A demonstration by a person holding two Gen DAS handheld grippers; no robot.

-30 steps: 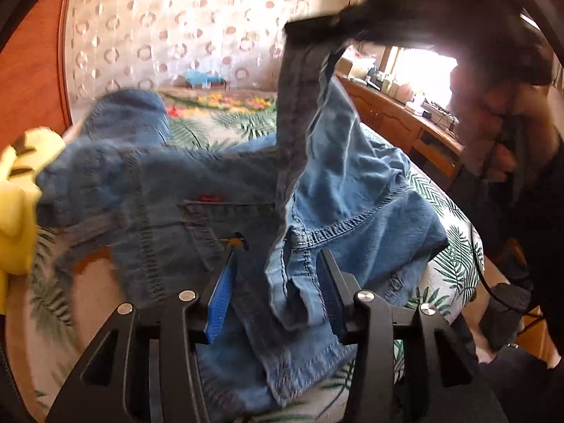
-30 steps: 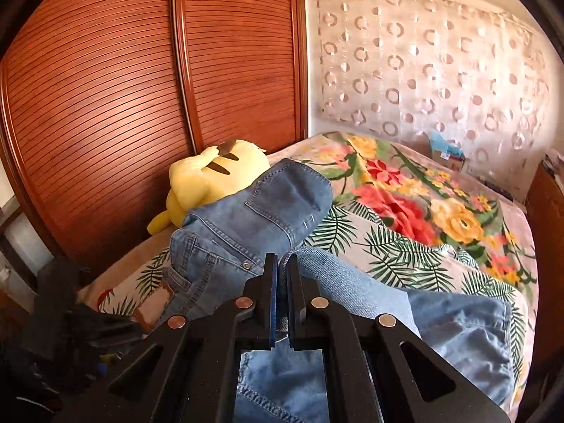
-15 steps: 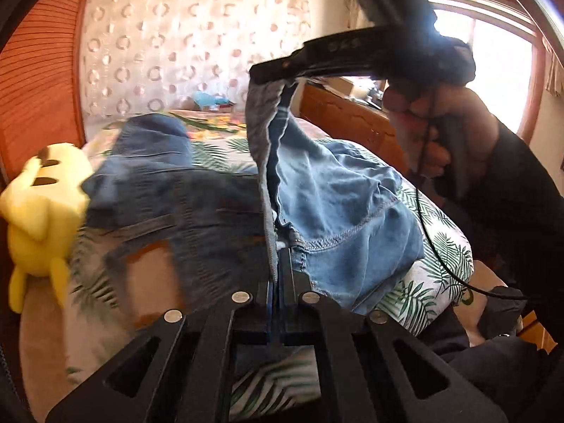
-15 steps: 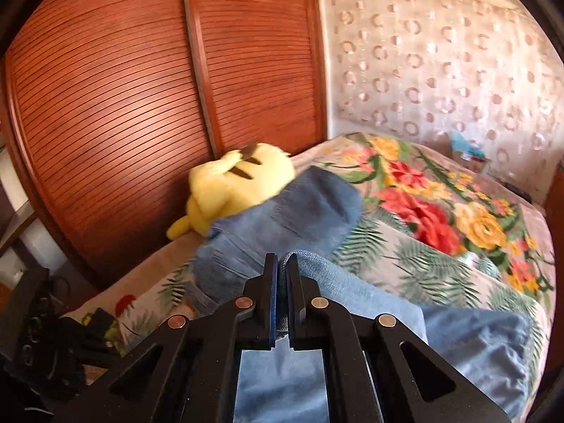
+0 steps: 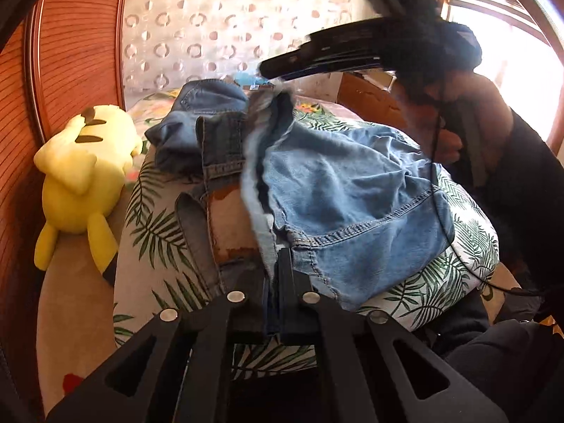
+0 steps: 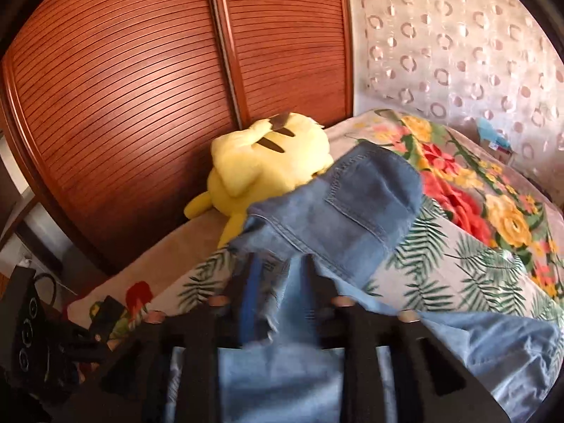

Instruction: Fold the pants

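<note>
Pants [image 5: 345,190] denim sits pinched in the left gripper [image 5: 273,282] at a seam; the right gripper [image 6: 278,282] is opening around loose cloth. Soft, heavy, limp, they sprawl across the bed's [image 5: 148,218] near edge; grip hems.

Counting what I'm seeing on and around the bed

I'm counting one pair of denim pants [image 5: 338,190], one yellow plush toy [image 5: 81,183], one floral bedspread [image 6: 493,232] and two slatted wooden wardrobe doors [image 6: 116,81]. I'm working two grippers: my left gripper [image 5: 271,275], and my right gripper [image 6: 282,275], and I'm seeing one hand [image 5: 454,120] carrying that right one.
</note>
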